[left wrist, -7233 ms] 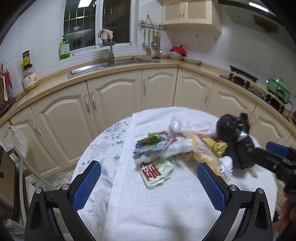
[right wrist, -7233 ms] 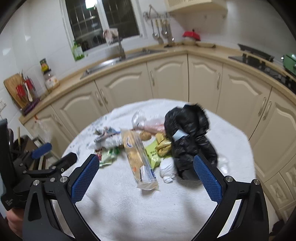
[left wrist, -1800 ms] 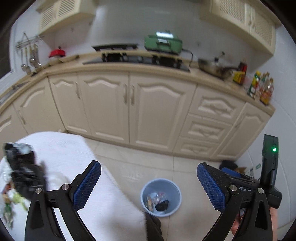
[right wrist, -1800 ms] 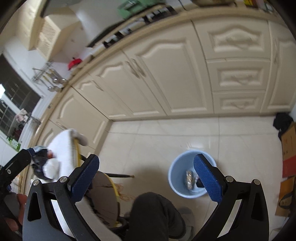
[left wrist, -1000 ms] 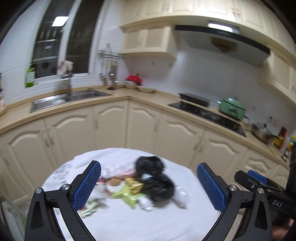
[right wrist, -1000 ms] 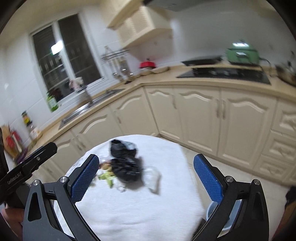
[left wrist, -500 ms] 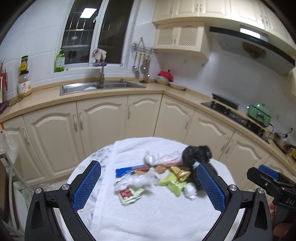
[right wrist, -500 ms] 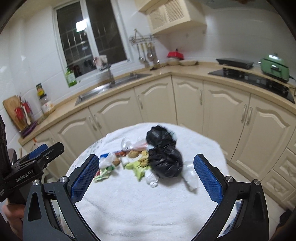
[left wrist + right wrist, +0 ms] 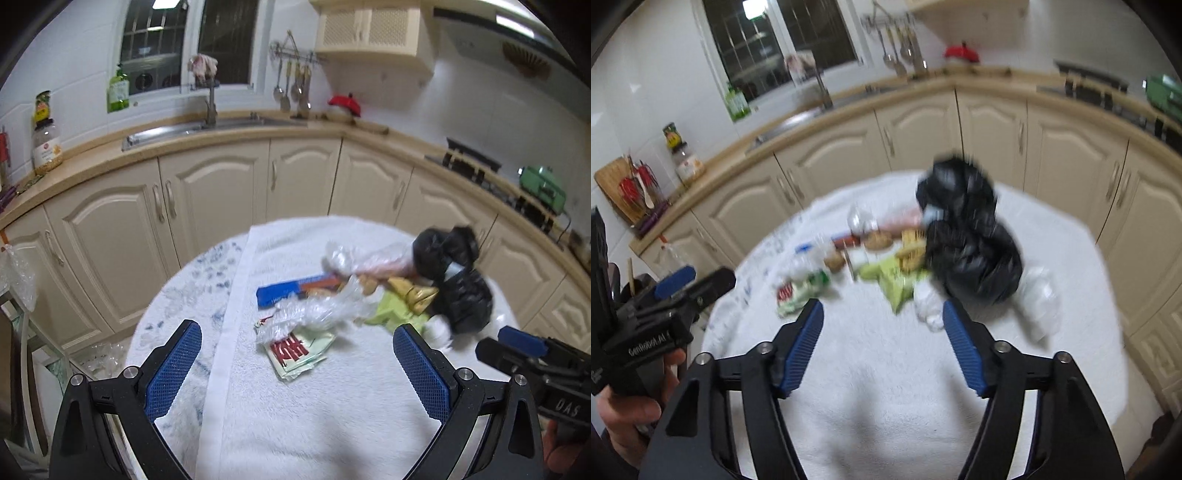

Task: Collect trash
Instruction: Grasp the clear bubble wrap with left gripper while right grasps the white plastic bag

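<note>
White towelling covers the round counter (image 9: 332, 406), litter heaped at twelve o'clock around the crumpled black plastic bag (image 9: 967, 236), nearer than half a second ago. Right gripper (image 9: 882, 343) jaws have just narrowed, nothing between them; left gripper (image 9: 295, 365) stays wide, empty.

Right gripper (image 9: 546, 373) body: I read "DAS".
Left gripper (image 9: 657, 321) body: I read "GenRobot.AI".
Green wrapper (image 9: 299, 350): red lettering, I can't read it.
</note>
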{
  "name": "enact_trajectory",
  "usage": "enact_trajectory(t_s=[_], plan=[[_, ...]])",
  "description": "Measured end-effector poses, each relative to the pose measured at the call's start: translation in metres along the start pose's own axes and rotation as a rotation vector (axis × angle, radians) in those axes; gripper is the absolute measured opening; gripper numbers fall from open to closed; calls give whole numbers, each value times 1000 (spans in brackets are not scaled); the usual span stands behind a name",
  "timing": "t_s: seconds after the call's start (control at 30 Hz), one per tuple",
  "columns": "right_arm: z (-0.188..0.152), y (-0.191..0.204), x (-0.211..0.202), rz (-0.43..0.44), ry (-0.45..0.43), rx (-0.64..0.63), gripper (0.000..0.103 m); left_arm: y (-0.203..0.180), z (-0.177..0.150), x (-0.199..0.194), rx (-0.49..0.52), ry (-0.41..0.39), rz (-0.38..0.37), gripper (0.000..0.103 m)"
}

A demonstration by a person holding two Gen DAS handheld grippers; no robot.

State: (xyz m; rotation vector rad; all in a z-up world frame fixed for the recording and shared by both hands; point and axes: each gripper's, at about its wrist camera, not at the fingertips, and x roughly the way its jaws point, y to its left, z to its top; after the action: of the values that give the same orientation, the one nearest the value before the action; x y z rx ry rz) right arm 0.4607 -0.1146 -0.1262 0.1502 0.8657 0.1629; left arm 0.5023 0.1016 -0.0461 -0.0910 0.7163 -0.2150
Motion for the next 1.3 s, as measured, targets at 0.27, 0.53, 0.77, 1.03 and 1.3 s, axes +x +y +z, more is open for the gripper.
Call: enact_trajectory(t_s=[0.27, 0.53, 0.77, 1.03, 1.3], plan=[[-8, -18, 59, -16, 98, 56, 56, -24, 33, 98, 89, 85, 17, 102], [1, -38, 86, -87, 89, 87, 48, -40, 68, 176, 135, 114, 3, 102], [9, -51, 94, -61, 85, 113, 38, -43, 79, 217, 124, 170, -57, 43], [3, -51, 90, -19, 67, 97, 33, -24, 100, 231, 74, 123, -95, 17], [-3, -37, 55, 58, 18, 76, 33, -1, 106, 230, 39, 76, -116, 16]])
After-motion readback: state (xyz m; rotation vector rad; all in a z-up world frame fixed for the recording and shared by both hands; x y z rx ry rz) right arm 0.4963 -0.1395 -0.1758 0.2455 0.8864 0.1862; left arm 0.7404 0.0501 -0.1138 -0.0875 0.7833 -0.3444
